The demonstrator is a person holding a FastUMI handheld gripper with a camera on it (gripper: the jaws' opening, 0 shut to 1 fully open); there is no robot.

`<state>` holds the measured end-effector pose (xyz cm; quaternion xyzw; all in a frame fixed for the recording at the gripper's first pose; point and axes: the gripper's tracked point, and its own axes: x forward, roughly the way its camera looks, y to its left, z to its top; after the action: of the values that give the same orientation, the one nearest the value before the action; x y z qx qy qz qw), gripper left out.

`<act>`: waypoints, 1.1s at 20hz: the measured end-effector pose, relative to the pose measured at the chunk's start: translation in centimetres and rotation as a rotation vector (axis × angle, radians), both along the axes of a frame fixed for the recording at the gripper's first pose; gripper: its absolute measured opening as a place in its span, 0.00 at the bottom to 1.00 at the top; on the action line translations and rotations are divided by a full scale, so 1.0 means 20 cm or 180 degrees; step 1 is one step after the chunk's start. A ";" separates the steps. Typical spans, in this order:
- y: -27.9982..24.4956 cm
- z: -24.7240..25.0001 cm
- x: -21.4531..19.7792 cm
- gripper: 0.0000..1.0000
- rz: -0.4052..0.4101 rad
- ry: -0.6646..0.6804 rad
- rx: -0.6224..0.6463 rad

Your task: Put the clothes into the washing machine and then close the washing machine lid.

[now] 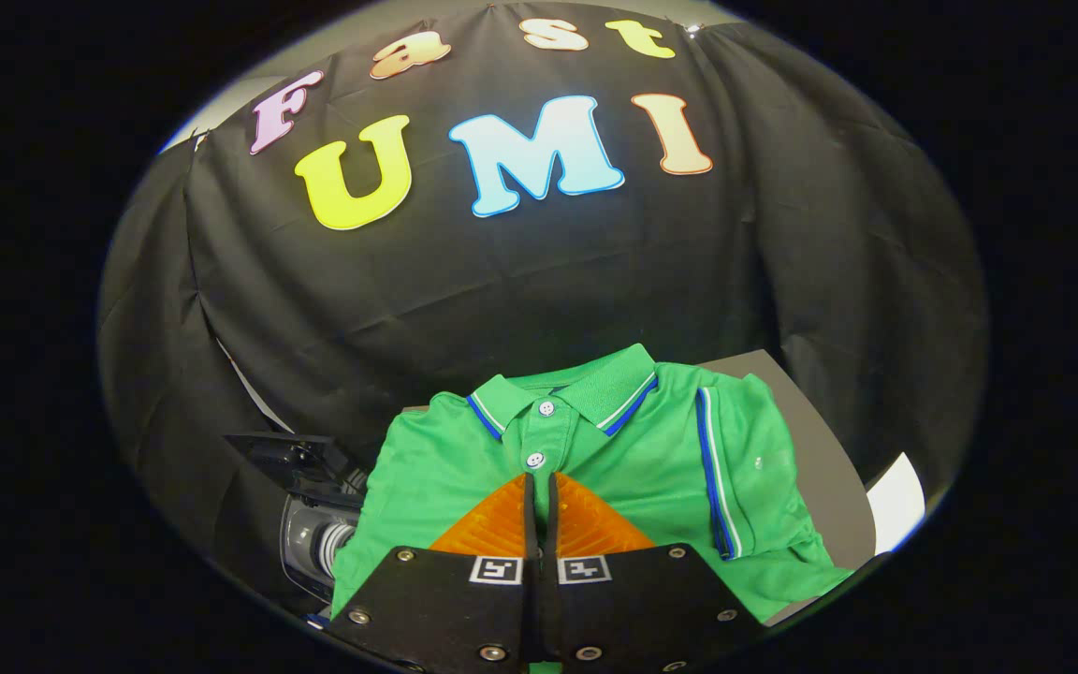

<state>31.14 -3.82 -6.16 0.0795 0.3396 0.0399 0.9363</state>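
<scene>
Green cotton fills the lower middle of our frame: a polo shirt with a ribbed collar edged in blue and white, two white buttons on its placket, and a blue-and-white stripe running down the shoulder seam on the right of the picture. We see it spread out, collar toward the back, on a grey table whose bare surface shows to the right of the shirt.

Our gripper sits at the bottom centre, its two fingers drawn together so that only a thin dark slit remains between them. The tips meet just below the lower button, over the placket. We cannot tell whether a pinch of fabric is caught between them or whether they merely rest closed above the cloth. Two small square markers sit on the black plates behind the fingers.

To the lower left of the shirt, just beside its sleeve, we make out the washing machine: a small grey, translucent body with a dark lid that stands tilted up and open. The shirt's left edge hangs close to it, partly covering it.

At the lower right, past the table's edge, lies a white sheet. Black cloth hangs behind everything as the booth's wall.
</scene>
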 end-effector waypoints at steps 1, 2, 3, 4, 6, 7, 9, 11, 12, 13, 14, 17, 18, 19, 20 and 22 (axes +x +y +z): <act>0.02 0.03 -0.01 0.00 -0.0024 -0.0051 -0.0011; 0.05 0.07 -0.02 0.00 -0.0024 -0.0091 -0.0013; 0.08 0.11 -0.04 0.00 -0.0016 -0.0141 -0.0004; 0.12 0.16 -0.06 0.00 -0.0022 -0.0207 0.0009; 0.18 0.24 -0.07 0.00 -0.0020 -0.0311 0.0034; 0.22 0.28 -0.08 0.00 -0.0019 -0.0369 0.0058; 0.30 0.34 -0.10 0.00 0.0023 -0.0433 0.0076; 0.38 0.38 -0.12 0.00 0.0042 -0.0487 0.0060; 0.42 0.39 -0.13 0.00 0.0052 -0.0518 0.0062; 0.47 0.40 -0.14 0.00 0.0065 -0.0540 0.0072; 0.52 0.41 -0.15 0.00 0.0097 -0.0532 0.0070; 0.66 0.45 -0.18 0.00 0.0180 -0.0606 0.0075; 0.72 0.45 -0.18 0.00 0.0214 -0.0627 0.0097; 0.78 0.46 -0.20 0.00 0.0256 -0.0627 0.0111; 0.83 0.46 -0.21 0.00 0.0292 -0.0642 0.0119; 0.93 0.46 -0.23 0.00 0.0361 -0.0663 0.0123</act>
<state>26.59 14.69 3.06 0.0736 0.2436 0.1074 0.9611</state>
